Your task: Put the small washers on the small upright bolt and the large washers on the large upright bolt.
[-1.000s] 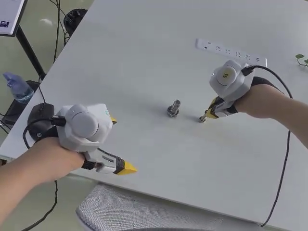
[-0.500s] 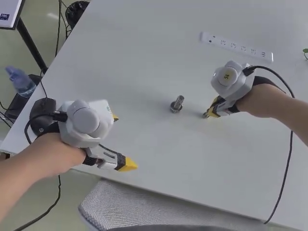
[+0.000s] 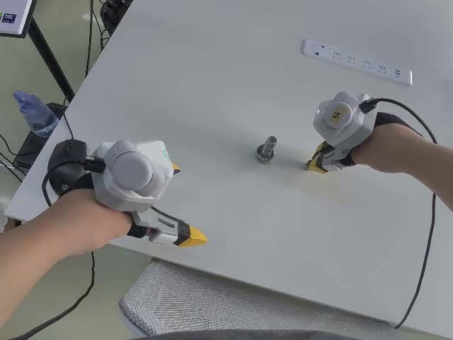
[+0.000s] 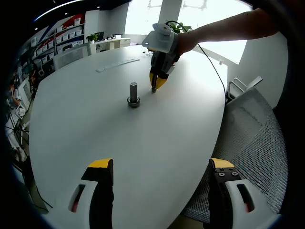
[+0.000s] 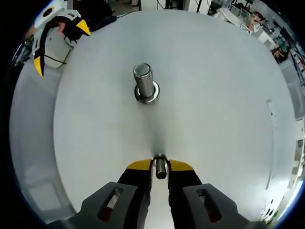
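Observation:
The large bolt (image 3: 267, 149) stands upright in the middle of the white table (image 3: 212, 92), with a wider metal ring around its foot (image 5: 145, 93). Just to its right my right gripper (image 3: 315, 165) points down at the table, shut on the small bolt (image 5: 161, 168), which is held upright between its yellow fingertips (image 5: 181, 165). The left gripper view shows that bolt (image 4: 154, 88) reaching the tabletop beside the large bolt (image 4: 133, 94). My left gripper (image 3: 184, 202) hangs open over the table's near edge with nothing between its jaws (image 4: 161, 164). I see no loose washers.
A white power strip (image 3: 356, 62) lies at the far right of the table. A grey mesh chair (image 3: 212, 312) sits under the near edge. Off the left side are a water bottle (image 3: 32, 113) and cables on the floor. A black cable (image 3: 425, 234) trails from the right gripper.
The head view has shifted a little. Both grippers and the bolts keep their places relative to one another.

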Demonstrator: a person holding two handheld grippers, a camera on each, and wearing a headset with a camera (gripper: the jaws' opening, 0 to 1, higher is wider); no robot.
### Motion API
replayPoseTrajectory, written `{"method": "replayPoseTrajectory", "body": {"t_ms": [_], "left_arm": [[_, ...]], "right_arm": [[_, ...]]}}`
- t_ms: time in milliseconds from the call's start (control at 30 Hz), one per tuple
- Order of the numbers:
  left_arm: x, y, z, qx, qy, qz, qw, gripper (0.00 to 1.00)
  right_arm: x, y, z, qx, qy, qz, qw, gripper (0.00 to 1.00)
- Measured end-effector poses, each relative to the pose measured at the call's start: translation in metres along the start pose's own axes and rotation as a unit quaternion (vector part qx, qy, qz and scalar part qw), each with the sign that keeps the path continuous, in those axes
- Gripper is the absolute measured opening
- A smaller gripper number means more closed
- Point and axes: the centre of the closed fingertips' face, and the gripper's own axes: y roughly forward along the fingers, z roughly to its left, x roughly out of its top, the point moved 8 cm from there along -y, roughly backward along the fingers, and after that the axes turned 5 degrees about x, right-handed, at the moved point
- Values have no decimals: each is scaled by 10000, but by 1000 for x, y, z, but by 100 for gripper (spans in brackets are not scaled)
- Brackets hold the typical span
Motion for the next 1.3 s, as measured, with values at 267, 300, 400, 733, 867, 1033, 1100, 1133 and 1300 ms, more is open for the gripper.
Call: {"method": "replayPoseTrajectory", "body": {"t_ms": [267, 300, 400, 733, 867, 1033, 1100, 1133, 1300], "left_arm": [[-2, 1, 2, -23, 4, 42, 10000, 80], [-1, 1, 2, -24, 0, 29, 10000, 80], [0, 2, 0, -35, -3, 28, 10000, 80], [0, 3, -5, -101, -3, 88, 9999, 79], [0, 2, -5, -91, -8, 67, 9999, 79], [0, 2, -5, -82, 17, 81, 9999, 79], [1, 2, -6, -80, 14, 59, 9999, 79], [1, 2, -6, -78, 21, 61, 9999, 79], [2, 2, -6, -73, 46, 41, 10000, 79]], "right_arm": [[2, 0, 0, 7, -37, -23, 10000, 13], [2, 0, 0, 8, -41, -24, 10000, 13], [2, 1, 0, -1, -49, -25, 10000, 13], [2, 1, 0, -18, -22, -32, 10000, 13], [2, 2, 0, 19, -43, -38, 10000, 16], [1, 2, 1, 31, -56, -50, 10000, 22], [1, 0, 1, 43, -52, -122, 9999, 25], [1, 0, 0, 20, -89, -112, 9999, 26], [1, -5, -1, 19, -63, -133, 9999, 26]]}}
